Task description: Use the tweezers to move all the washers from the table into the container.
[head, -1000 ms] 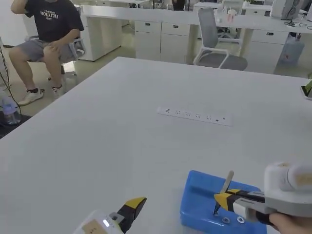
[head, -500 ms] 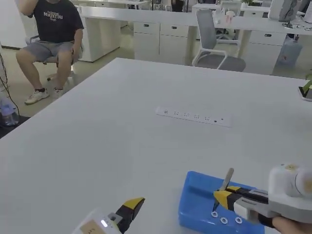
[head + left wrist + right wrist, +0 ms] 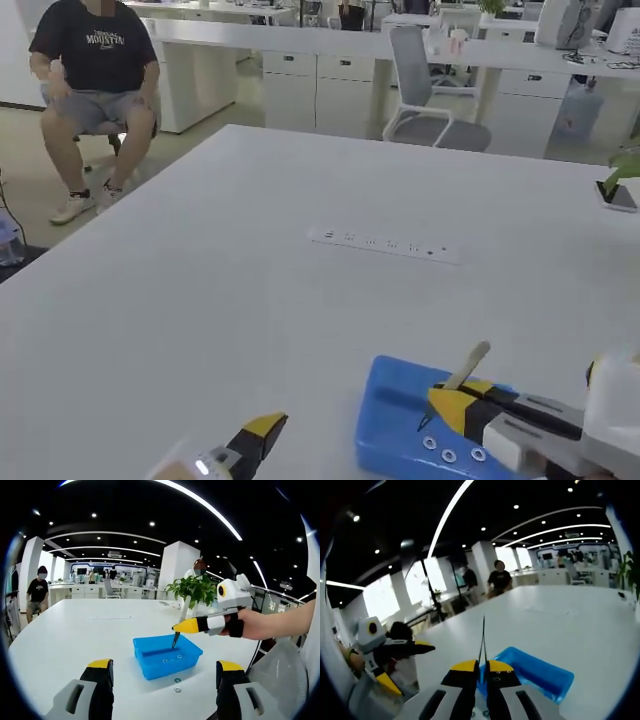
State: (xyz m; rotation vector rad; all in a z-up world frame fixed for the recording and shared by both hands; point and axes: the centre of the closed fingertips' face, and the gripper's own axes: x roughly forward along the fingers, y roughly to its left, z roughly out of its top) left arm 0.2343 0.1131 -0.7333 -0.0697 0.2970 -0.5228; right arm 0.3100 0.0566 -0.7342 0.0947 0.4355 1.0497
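- R gripper point(image 3: 437, 407): hand-held, lower right of head view. Yellow-tipped jaws closed tight on the tweezers point(image 3: 468, 364), gripped abt mid-length.
- tweezers, cont.: tilted, butt end up, points down inside the container point(image 3: 392, 400). Can't tell if the points touch its floor or pinch anything. In right gripper view the tweezers point(image 3: 482, 642) show as a thin line rising btw the two jaw tips.
- L gripper point(image 3: 164, 666): jaws wide apart, nothing btw them. Low over the table point(image 3: 200, 290), on the near side of the container; R gripper across from it.
- container, cont.: blue, shallow, rectangular, open top. Sits toward near edge of table, directly under R gripper.
- washers point(image 3: 449, 455): 3 small rings on container floor per head view, close by the tweezer points.
- washers, outside: 2 more point(image 3: 177, 680) lie on the table just beside the container's near wall, not touching it, per left gripper view.
- power strip point(image 3: 385, 243): white, flat, mid-table, well apart from container on far side.
- Bkgd: seated person point(image 3: 95, 60) in dark tee, beyond far-left corner of table; grey office chair point(image 3: 430, 90); potted plant point(image 3: 192, 587).
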